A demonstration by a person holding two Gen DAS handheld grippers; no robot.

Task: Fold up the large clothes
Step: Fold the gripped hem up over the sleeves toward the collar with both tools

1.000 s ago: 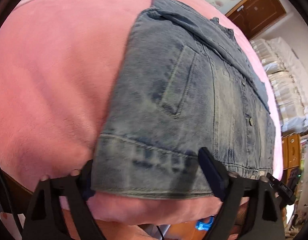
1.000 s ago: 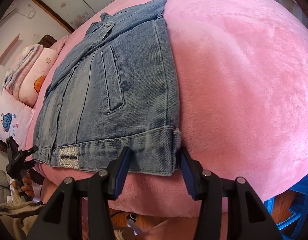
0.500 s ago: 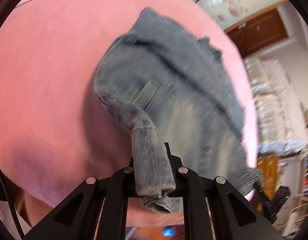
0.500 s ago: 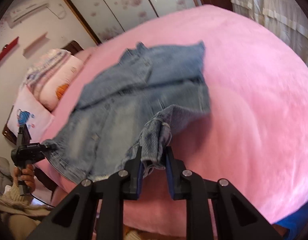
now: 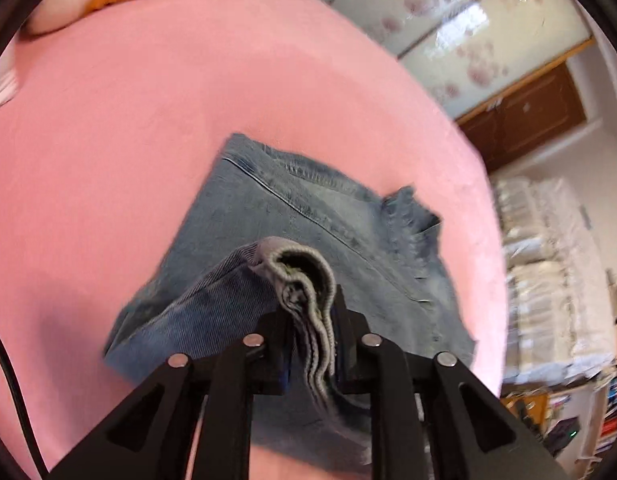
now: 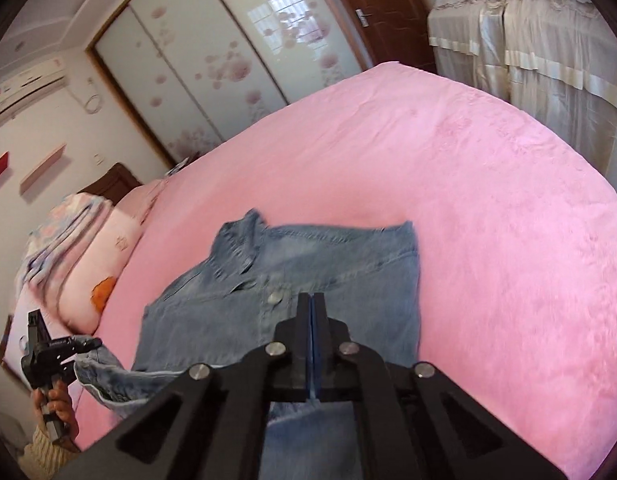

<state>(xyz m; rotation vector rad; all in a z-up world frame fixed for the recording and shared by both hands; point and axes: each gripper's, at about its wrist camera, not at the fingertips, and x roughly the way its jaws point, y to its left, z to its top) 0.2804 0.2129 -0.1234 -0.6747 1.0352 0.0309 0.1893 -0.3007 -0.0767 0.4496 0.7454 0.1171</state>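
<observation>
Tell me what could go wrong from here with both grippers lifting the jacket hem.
1. The left gripper clamps a thick bunched wad of the denim jacket hem; it could slip out or fold unevenly.
2. The right gripper looks fully shut with no cloth visible between its fingers, so its corner may already be lost.
3. The collar end lies on the pink blanket and may drag.

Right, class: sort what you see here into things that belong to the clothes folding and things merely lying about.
Belongs to the job:
denim jacket
left gripper, shut on the jacket's hem
right gripper, jaws closed; the denim runs under it, grip not visible
pink bed cover, the folding surface

Lying about:
pillow
folded quilt
wardrobe doors
air conditioner
</observation>
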